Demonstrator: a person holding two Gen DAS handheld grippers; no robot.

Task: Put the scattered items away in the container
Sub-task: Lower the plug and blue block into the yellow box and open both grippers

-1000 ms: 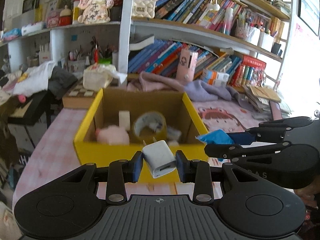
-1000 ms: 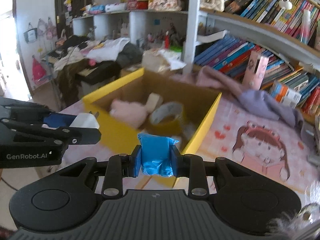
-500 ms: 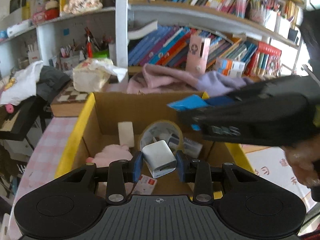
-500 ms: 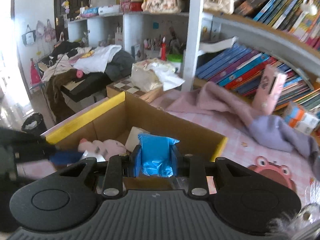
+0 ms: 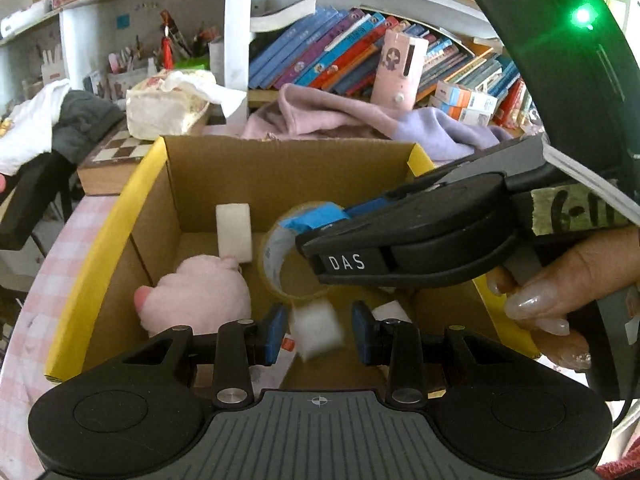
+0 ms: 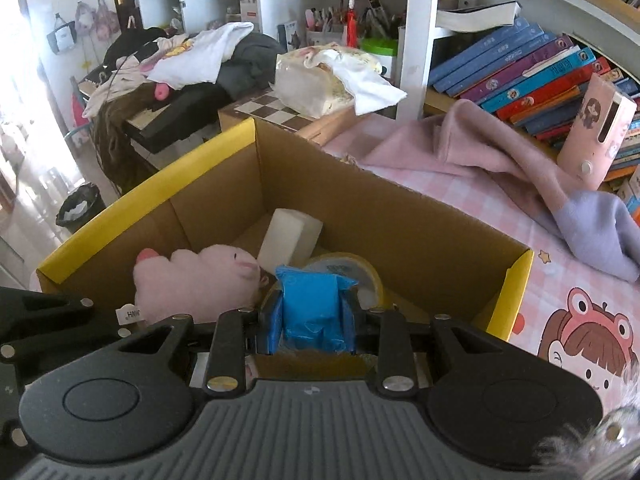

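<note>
- The open cardboard box with yellow rim [image 5: 108,232] is standing on the pink checked tablecloth [image 6: 472,196], and both grippers are hovering over its inside.
- The left gripper [image 5: 318,330] is looking released: the small white charger cube [image 5: 318,332], blurred, is sitting in the gap between the blue pads, and the pads are not pressing it. It seems to be dropping toward the box floor, though I cannot tell this surely.
- The right gripper [image 6: 310,316] is clenching a crumpled blue plastic packet [image 6: 310,308], which is hanging above the roll of clear packing tape [image 6: 360,276].
- Already lying in the box are a pink plush toy [image 6: 196,284], a white rectangular block [image 6: 290,236], the tape roll and some small white things near the front wall.
- Judging from this, the task is looking well advanced: the charger is nearly delivered, and the blue packet is the next thing to release.
- No other loose item is showing clearly on the table, so I cannot say how many are left.
</note>
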